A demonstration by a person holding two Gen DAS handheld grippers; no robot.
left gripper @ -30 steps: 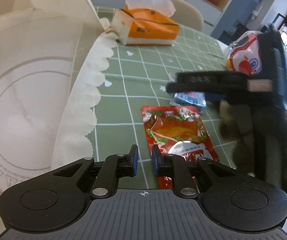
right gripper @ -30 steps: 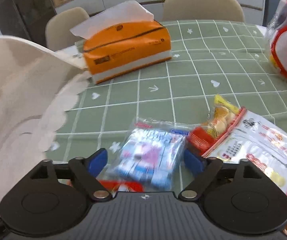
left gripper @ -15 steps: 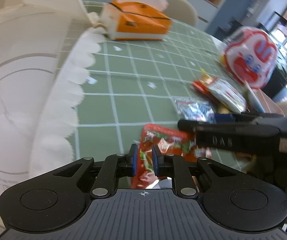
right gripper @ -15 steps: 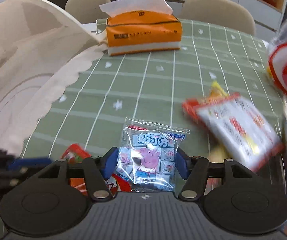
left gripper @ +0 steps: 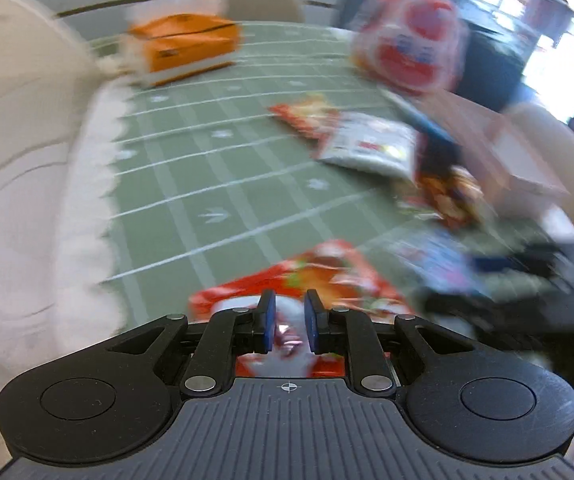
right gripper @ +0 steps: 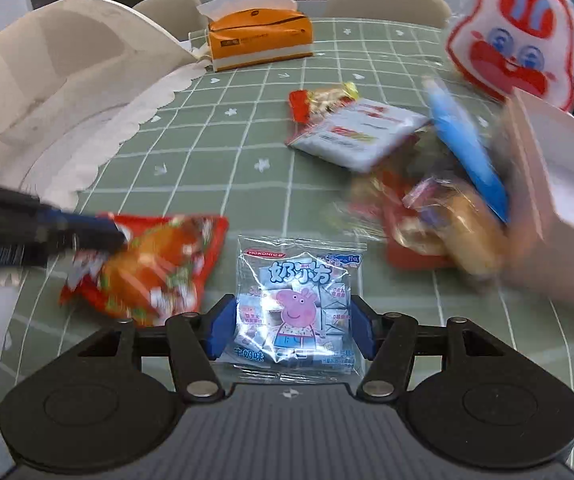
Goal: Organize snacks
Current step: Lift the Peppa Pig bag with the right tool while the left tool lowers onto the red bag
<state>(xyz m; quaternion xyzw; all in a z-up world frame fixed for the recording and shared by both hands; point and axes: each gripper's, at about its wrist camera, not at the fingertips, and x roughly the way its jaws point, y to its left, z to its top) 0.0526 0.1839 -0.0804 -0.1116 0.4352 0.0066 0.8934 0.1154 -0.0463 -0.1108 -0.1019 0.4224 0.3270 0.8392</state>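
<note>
From the left wrist camera, the left gripper (left gripper: 289, 320) is pinching the near edge of a red snack packet (left gripper: 319, 276), its blue pads nearly together on the crinkled foil above the green checked tablecloth (left gripper: 215, 184); everything here is blurring. From the right wrist camera, the right gripper (right gripper: 289, 326) is squeezing a clear Peppa Pig candy bag (right gripper: 295, 300) from both sides, with the red packet just to its left and an orange tissue box (right gripper: 259, 38) sitting far across the table.
</note>
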